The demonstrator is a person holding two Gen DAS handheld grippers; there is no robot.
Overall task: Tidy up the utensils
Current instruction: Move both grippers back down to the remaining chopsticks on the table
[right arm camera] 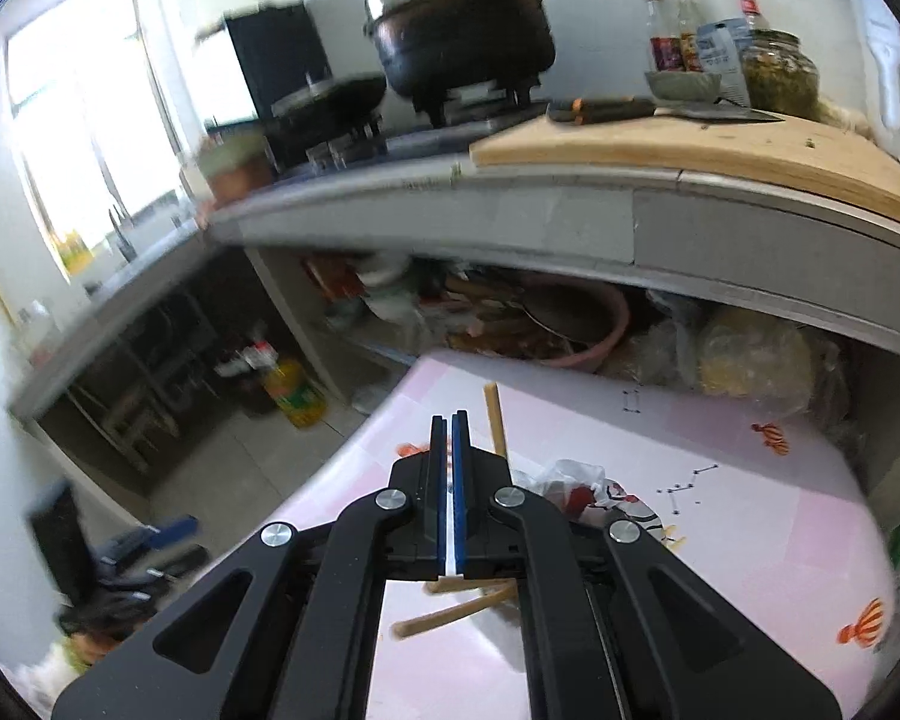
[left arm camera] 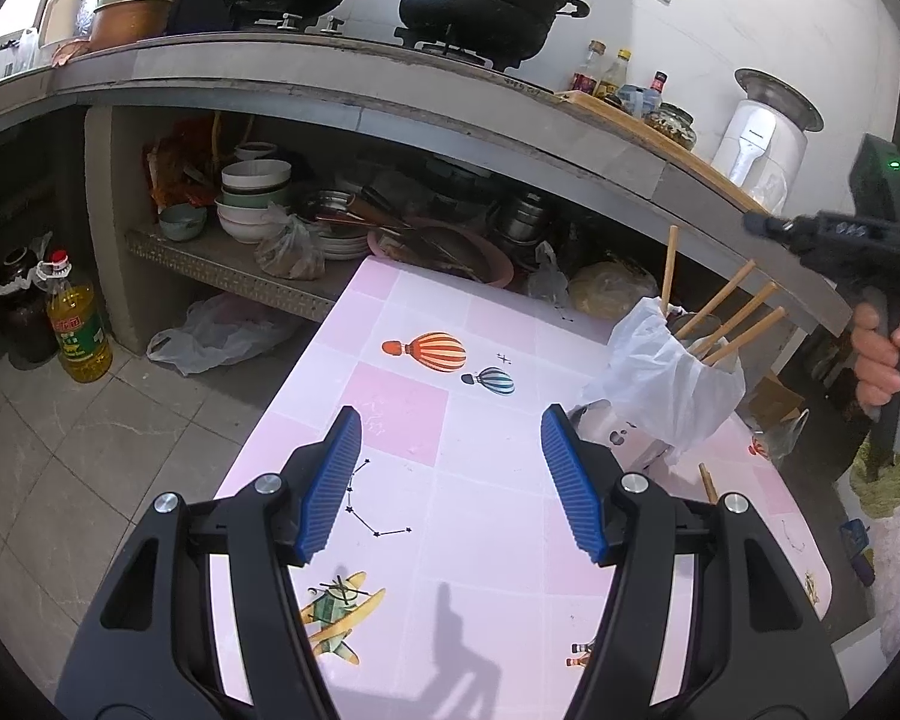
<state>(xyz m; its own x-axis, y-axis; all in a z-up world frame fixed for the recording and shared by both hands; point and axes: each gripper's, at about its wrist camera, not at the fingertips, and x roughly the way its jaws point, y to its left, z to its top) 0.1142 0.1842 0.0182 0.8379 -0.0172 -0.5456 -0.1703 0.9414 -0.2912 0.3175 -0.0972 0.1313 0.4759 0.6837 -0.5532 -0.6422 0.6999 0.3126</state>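
Note:
Several wooden chopsticks (left arm camera: 720, 300) stand in a holder wrapped in a white plastic bag (left arm camera: 660, 372) at the right of the pink patterned table (left arm camera: 420, 408). One loose chopstick (left arm camera: 708, 483) lies beside the holder. My left gripper (left arm camera: 453, 420) hovers open over the table with nothing between its blue pads (left arm camera: 336, 480). My right gripper (left arm camera: 750, 221), held by a hand, is above and to the right of the holder. In the right wrist view the right gripper (right arm camera: 449, 420) is shut and looks empty, with the chopsticks (right arm camera: 495, 420) and the bag (right arm camera: 570, 480) just below it.
A grey counter (left arm camera: 330, 84) runs behind the table, bearing black pots (left arm camera: 480, 6), bottles and a cutting board (right arm camera: 660, 144) with a knife. Bowls (left arm camera: 252, 198) and pans crowd the shelf under it. An oil bottle (left arm camera: 78, 324) stands on the tiled floor at left.

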